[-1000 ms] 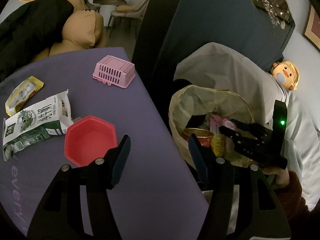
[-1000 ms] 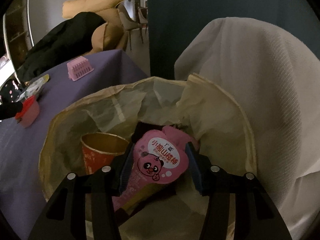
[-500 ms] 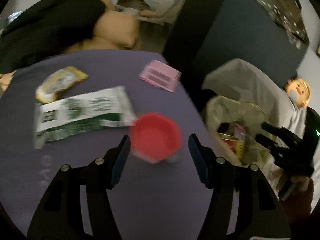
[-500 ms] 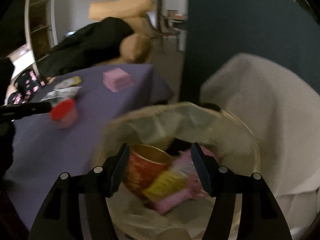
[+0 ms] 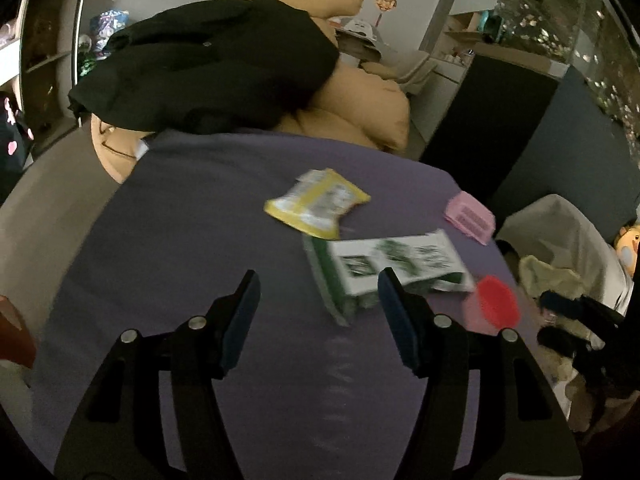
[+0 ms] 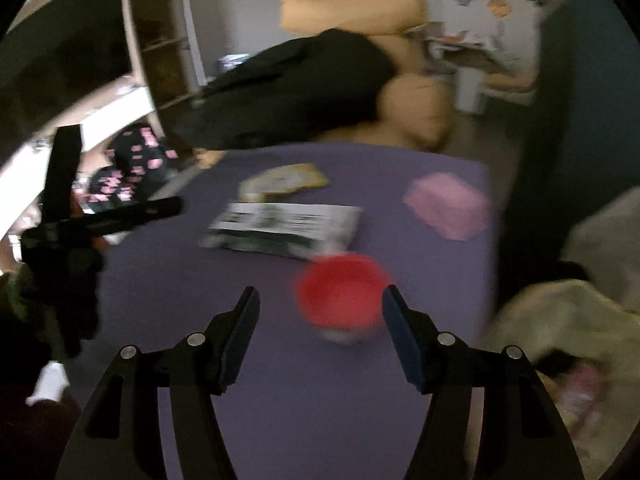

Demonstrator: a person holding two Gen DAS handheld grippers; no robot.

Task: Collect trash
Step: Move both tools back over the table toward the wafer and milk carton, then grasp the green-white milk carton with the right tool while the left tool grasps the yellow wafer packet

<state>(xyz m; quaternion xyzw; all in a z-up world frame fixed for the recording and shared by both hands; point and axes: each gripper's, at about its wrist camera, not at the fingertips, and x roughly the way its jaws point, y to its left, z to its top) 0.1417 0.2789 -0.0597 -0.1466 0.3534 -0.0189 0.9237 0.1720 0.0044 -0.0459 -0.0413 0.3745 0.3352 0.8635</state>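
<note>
Trash lies spread on the purple tabletop (image 5: 192,240) ahead of us: a green-and-white carton (image 5: 384,268), flattened and lying on its side, with a yellow wrapper (image 5: 320,204) just beyond it, their edges close or touching. A red cup (image 6: 340,292) stands upright near the carton's right end, and a pink basket (image 6: 448,204) sits farther back toward the table's right edge. Off that edge, low on the right, the crumpled rim of the pale trash bag (image 6: 560,312) shows, with something pink blurred inside. Our left gripper (image 5: 318,312) hangs over the table with its jaws spread and nothing between them; the carton's near end appears just beyond its right pad. Our right gripper (image 6: 318,316) also has its jaws wide apart and empty, and the red cup shows between the fingertips, farther off and untouched. Behind the table, a black garment (image 5: 208,64) drapes over tan cushions (image 5: 360,120).
</note>
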